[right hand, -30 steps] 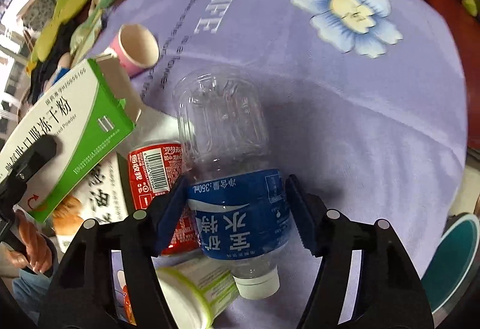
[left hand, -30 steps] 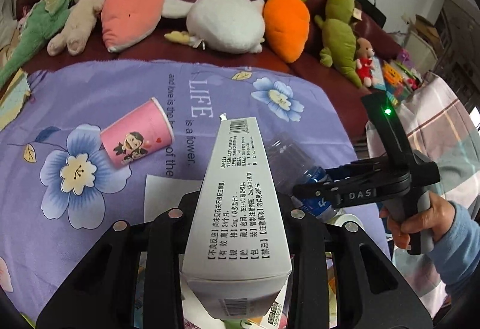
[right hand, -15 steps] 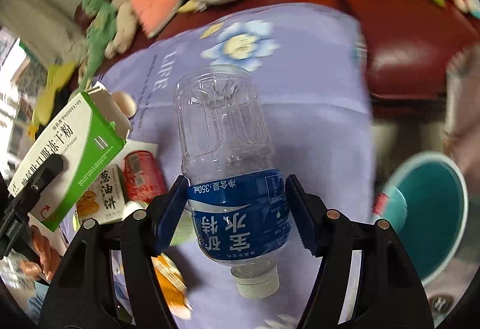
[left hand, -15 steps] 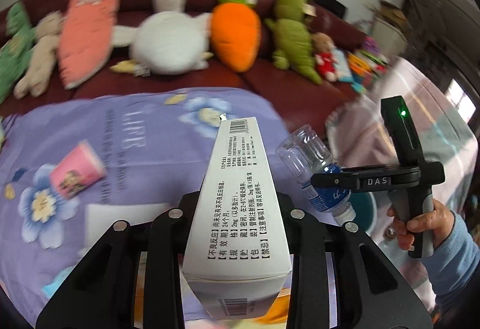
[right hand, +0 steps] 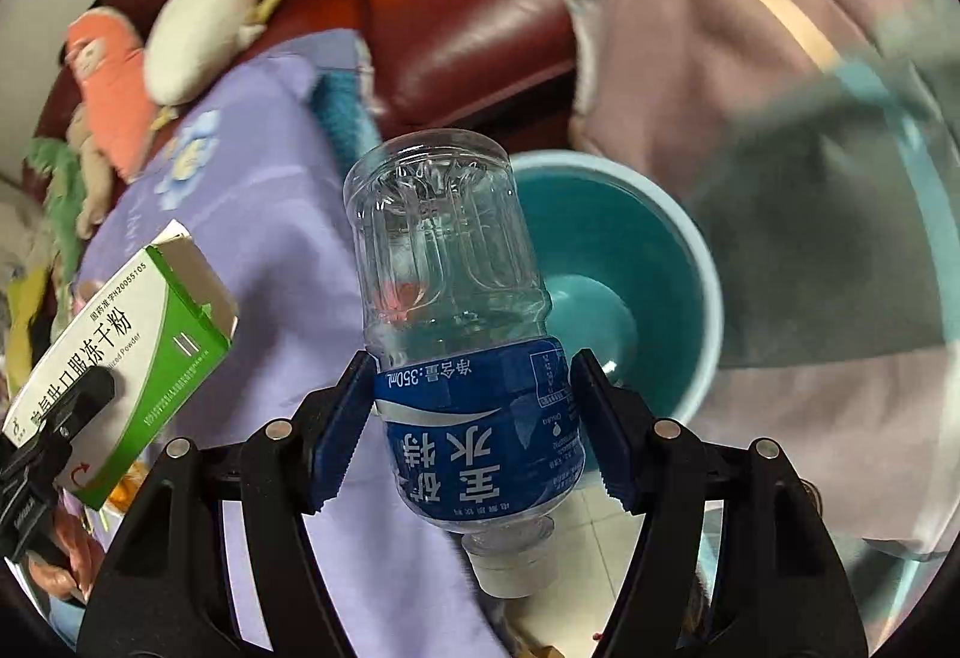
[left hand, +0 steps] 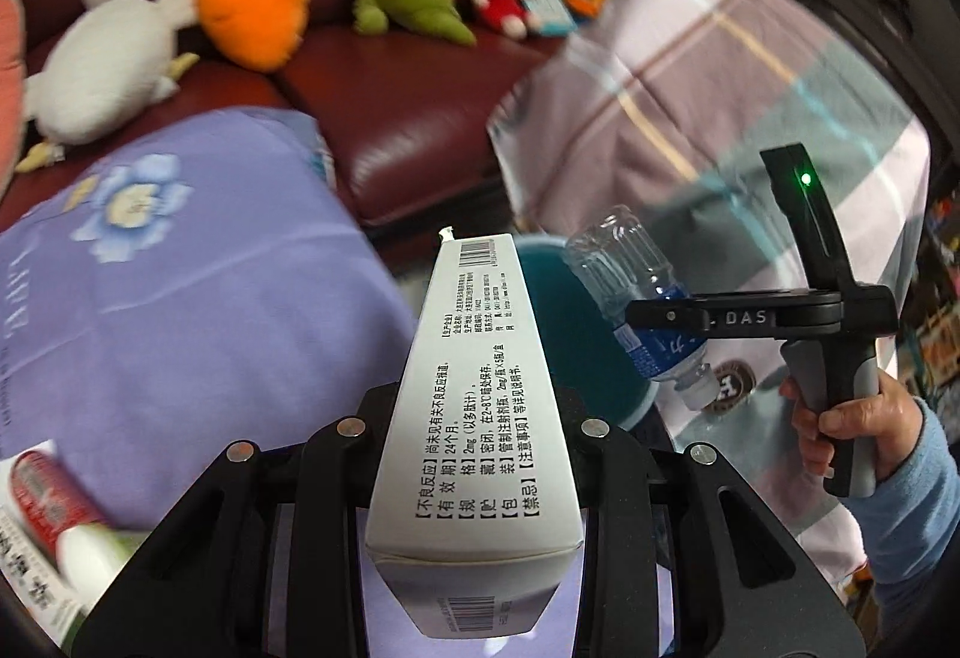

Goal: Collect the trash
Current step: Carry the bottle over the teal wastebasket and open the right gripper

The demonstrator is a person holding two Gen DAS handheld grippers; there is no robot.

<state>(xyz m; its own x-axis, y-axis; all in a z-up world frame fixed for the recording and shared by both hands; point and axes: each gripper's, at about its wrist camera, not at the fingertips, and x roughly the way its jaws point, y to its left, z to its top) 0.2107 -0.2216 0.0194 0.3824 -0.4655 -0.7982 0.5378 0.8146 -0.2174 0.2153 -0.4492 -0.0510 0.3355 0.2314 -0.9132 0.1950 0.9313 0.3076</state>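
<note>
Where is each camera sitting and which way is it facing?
Left wrist: on the left gripper, looking along the medicine box toward the teal bin; the right hand shows.
Right wrist: on the right gripper, looking past the water bottle into the bin.
Shared: box, bottle, bin, purple cloth.

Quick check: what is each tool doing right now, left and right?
Left tool: closed on the white medicine box.
Right tool: closed on the clear water bottle, held cap-down near the teal bin.
</note>
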